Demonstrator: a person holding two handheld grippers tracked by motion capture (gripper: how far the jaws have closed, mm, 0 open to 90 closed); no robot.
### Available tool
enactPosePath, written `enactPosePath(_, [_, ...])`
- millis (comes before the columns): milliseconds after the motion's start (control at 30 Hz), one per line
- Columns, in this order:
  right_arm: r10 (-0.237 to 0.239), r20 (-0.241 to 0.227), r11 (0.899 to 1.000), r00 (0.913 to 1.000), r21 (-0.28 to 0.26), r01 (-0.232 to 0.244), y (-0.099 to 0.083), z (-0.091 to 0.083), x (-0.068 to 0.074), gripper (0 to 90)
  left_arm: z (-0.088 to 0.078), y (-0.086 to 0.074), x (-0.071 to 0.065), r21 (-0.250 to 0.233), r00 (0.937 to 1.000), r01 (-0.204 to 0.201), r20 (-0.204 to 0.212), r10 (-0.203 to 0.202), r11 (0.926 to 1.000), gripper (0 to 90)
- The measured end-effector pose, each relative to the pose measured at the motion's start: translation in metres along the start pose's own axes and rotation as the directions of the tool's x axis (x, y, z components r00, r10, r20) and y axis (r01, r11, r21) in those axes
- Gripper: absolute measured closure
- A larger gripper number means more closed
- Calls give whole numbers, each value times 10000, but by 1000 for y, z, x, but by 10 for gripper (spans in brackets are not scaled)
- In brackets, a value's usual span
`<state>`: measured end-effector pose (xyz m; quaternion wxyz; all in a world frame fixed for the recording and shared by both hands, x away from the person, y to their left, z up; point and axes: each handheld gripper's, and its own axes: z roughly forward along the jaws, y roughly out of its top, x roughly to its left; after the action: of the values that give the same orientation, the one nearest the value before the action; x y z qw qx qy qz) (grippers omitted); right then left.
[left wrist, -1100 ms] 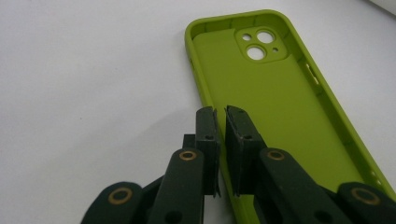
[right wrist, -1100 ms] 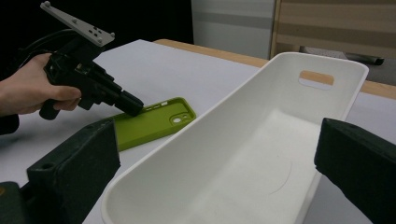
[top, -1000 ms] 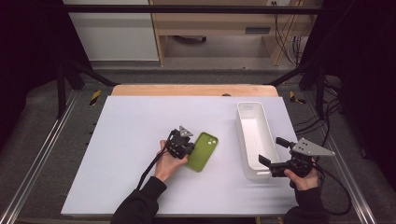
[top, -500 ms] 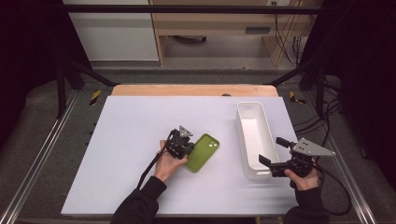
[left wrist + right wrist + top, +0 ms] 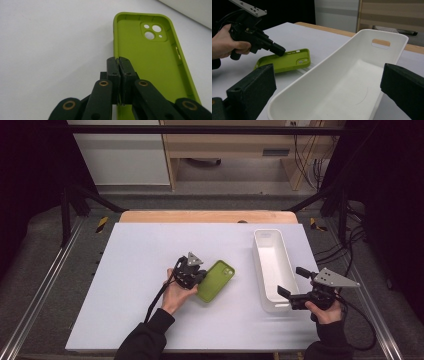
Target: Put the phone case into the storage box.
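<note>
A white tabletop (image 5: 125,285) on a wooden bench (image 5: 210,216) stands over grey floor (image 5: 235,177), beside a pale cabinet (image 5: 120,152) and dark surrounds.

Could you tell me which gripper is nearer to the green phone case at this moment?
Left. The left gripper is shut on the green phone case's side wall; the right gripper is apart from it, open at the white tray's near end.

Sleeves: dark, long, reaching the wrists on both forearms.
Left claw (image 5: 196,276): black body, small grey three-cornered plate on top, black cable trailing back along the forearm.
Left claw links: flat black bars with brass-ringed pivot pins; blocky black pads with small screw holes.
Right claw (image 5: 291,284): black, pistol-style grip, larger grey three-cornered plate with holes, black cable looping off behind.
Right claw pads: thick matte black blocks, squared edges.
</note>
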<state>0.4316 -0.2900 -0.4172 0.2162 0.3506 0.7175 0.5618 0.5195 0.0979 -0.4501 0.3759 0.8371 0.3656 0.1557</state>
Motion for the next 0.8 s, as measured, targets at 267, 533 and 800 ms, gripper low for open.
enactPosePath(267, [-46, 14, 10000, 10000, -24, 46, 1, 0, 1, 5, -17, 3, 1, -333, 9999, -38, 147, 43, 9994, 878])
enactPosePath(533, [-60, 0, 10000, 10000, -21, 60, 2, -1, 2, 5, -30, 4, 1, -472, 9993, -298, 208, 308, 9984, 878])
enactPosePath(800, [-119, -44, 9999, 9999, -46, 118, 4, 0, 4, 5, -49, 6, -1, -643, 9978, -635, 154, 646, 9959, 878])
